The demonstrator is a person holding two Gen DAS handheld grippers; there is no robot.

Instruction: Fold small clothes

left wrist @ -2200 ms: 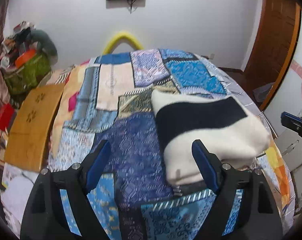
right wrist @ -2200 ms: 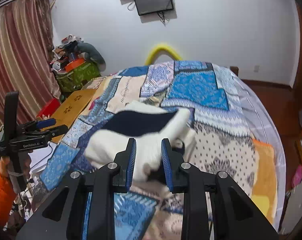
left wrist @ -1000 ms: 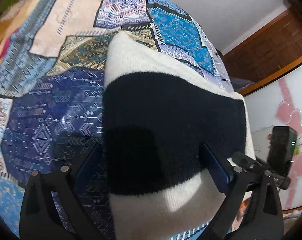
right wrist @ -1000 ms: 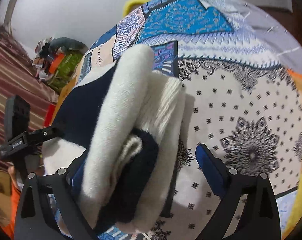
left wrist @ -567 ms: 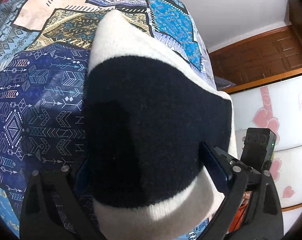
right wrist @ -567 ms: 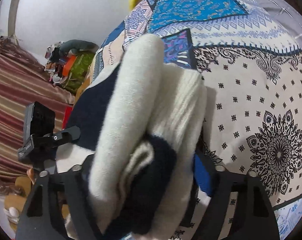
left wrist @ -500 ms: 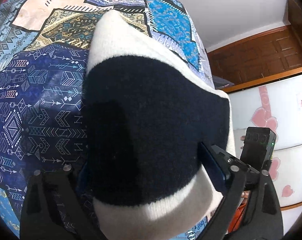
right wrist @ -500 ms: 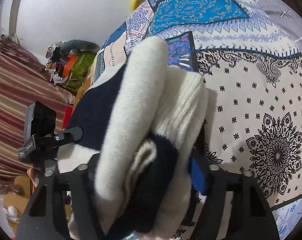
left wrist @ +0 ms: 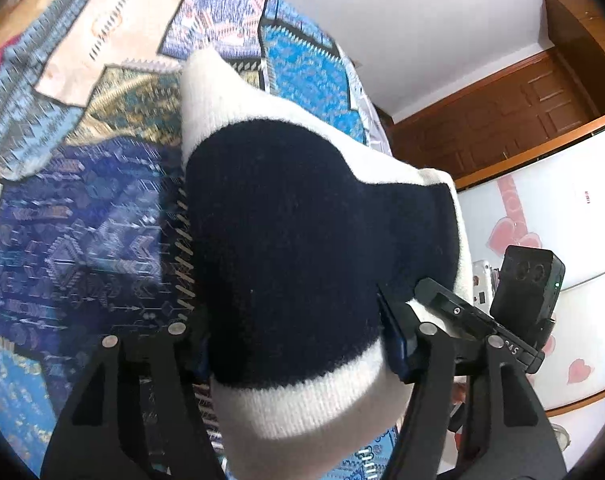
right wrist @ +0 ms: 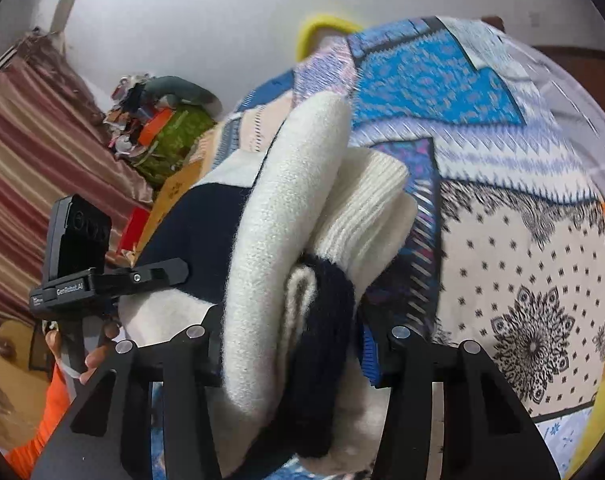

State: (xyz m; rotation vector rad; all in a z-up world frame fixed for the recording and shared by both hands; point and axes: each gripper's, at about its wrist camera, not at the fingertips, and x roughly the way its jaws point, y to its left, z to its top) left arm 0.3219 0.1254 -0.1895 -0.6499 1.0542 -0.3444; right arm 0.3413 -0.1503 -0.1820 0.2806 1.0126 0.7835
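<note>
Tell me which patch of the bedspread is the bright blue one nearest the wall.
The turquoise patch at the far end of the bedspread, beyond the folded sweater. The patches nearer the camera are dark navy or cream with black flowers.

The right gripper (right wrist: 290, 354) is closing its fingers (right wrist: 369, 354) on the folded sweater (right wrist: 286, 248).
</note>
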